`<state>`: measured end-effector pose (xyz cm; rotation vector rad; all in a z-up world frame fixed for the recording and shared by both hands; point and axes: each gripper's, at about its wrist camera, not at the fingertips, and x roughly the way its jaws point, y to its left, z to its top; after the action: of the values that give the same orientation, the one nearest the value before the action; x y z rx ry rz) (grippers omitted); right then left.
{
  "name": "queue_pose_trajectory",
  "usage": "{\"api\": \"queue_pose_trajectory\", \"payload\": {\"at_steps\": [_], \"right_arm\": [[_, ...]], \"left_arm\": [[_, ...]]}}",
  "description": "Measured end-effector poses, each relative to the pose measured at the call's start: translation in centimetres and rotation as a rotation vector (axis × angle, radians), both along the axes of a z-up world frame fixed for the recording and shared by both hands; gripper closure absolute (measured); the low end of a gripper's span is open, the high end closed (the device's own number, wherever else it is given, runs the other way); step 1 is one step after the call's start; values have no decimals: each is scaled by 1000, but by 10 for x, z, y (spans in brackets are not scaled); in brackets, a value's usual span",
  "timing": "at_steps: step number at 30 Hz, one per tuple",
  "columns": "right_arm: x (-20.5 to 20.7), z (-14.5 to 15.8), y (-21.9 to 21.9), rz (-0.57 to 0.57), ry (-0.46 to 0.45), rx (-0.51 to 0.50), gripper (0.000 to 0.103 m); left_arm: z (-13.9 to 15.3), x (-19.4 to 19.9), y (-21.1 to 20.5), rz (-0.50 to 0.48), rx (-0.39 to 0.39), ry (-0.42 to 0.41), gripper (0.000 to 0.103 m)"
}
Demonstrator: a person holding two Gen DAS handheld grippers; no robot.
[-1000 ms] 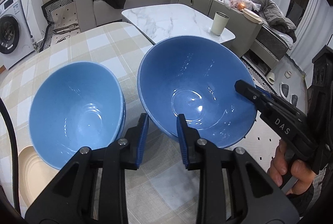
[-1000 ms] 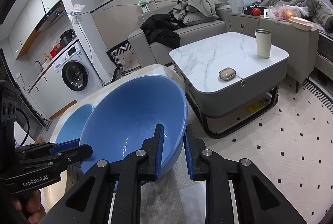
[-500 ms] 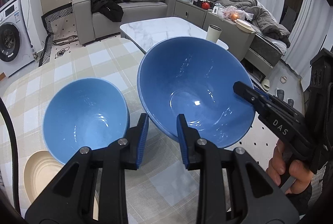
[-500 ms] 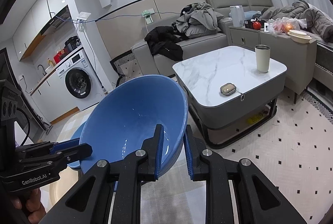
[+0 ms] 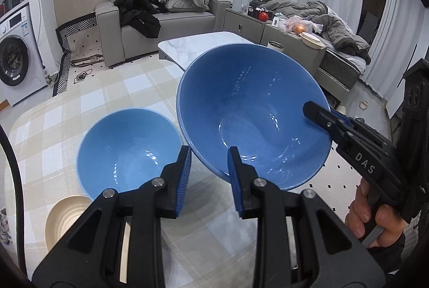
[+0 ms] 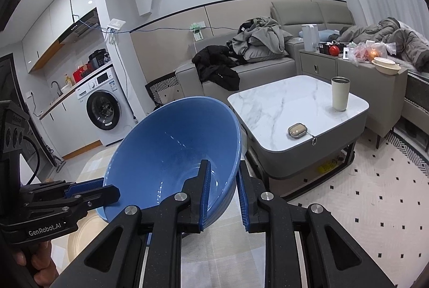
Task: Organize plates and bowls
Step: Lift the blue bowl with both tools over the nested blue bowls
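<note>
Large blue bowl (image 5: 252,113) held clear above the checked tablecloth (image 5: 53,127), left gripper (image 5: 209,167) and right gripper (image 6: 222,191) each clamped on opposite rims (presumably for balance), likely to nest into the smaller blue bowl (image 5: 126,148) beside it.

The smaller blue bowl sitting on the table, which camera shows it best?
The left wrist view: the smaller blue bowl shows nearly whole, its inside open to the camera. In the right wrist view the raised bowl hides almost all of it.
</note>
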<state>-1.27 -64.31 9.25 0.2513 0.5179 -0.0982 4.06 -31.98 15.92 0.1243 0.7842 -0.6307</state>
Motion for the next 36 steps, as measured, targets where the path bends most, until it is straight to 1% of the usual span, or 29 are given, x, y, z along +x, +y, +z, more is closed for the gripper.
{"api": "queue_pose_trajectory", "payload": {"at_steps": [9,15,29,36], "right_arm": [[-8,15,30,17,-40,-30,82],[-6,17,45,38,-43,-48,82],[20,28,84,97,-35,-89,82],[34,30,105,131,-28,-102,81]], "left_arm": [[18,-12,31,11,-28,-11,78],[25,-14,50,26,-54,-11,78],[40,-15,100,91,-99,-15,78],[45,-16,135,127,-115,-14,78]]}}
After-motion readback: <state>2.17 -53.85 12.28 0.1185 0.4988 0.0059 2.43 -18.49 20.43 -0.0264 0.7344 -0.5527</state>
